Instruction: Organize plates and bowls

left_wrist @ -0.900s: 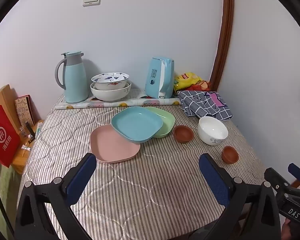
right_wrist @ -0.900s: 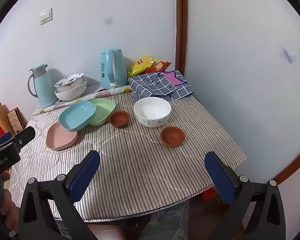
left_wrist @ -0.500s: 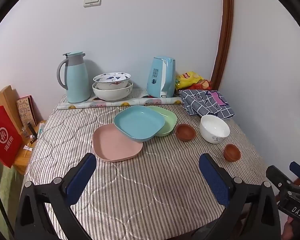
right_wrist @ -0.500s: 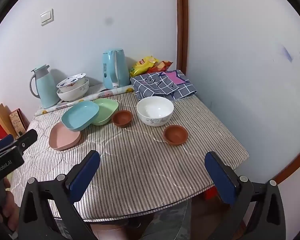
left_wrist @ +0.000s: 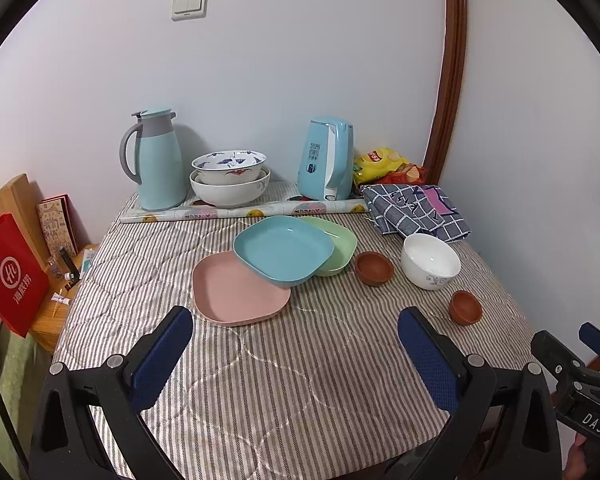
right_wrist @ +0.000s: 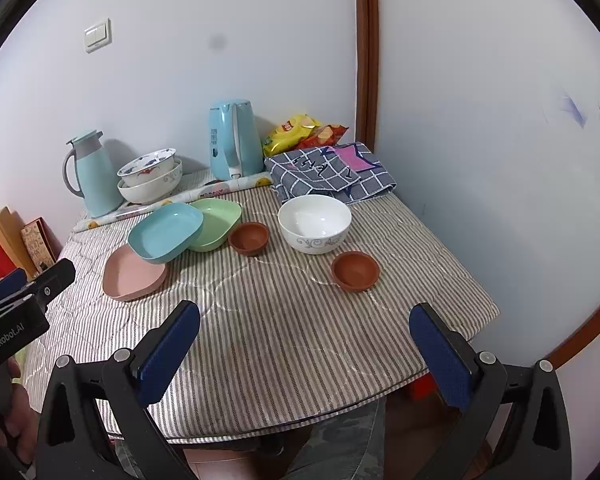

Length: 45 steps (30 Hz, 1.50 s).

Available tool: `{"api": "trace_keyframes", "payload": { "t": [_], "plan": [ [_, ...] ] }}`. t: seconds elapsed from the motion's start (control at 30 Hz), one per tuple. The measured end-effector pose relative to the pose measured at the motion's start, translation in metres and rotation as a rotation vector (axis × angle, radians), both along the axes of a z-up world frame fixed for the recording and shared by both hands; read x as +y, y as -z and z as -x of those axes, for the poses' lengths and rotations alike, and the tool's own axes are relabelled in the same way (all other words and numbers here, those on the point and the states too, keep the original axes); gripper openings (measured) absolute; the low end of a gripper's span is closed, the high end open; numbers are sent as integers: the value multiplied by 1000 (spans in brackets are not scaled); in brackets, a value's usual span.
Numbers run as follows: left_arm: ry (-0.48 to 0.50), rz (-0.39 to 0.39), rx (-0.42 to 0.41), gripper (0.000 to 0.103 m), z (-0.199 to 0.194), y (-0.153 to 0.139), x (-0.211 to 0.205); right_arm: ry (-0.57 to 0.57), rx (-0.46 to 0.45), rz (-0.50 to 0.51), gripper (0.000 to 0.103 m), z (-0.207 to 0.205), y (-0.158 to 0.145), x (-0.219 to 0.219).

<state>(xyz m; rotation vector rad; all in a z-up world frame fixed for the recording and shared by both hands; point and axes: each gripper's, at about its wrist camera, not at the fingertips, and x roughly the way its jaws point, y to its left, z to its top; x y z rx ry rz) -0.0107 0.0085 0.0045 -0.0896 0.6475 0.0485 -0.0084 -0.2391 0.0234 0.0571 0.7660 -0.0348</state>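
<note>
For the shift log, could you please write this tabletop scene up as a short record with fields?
plates: blue plate resting tilted across pink plate and green plate
bowls: white bowl; two small brown bowls, all apart
back of table: thermos, two stacked bowls, kettle
left gripper: open, empty
right gripper: open, empty
</note>
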Motion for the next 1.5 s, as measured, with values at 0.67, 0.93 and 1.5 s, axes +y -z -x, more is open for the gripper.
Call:
{"api": "trace_keyframes", "payload": {
  "t": [0.67, 0.93, 1.5],
  "plan": [
    [-10, -4, -12, 103, 8, -2, 4, -4, -18, -9, 103, 5, -9, 4],
    [-13, -1, -19, 103, 11, -3, 6, -7, -24, -12, 103, 6, -10, 3],
    [-5, -4, -24, 103, 13, -4, 6, -10, -28, -18, 103, 8, -11, 4]
  ]
}}
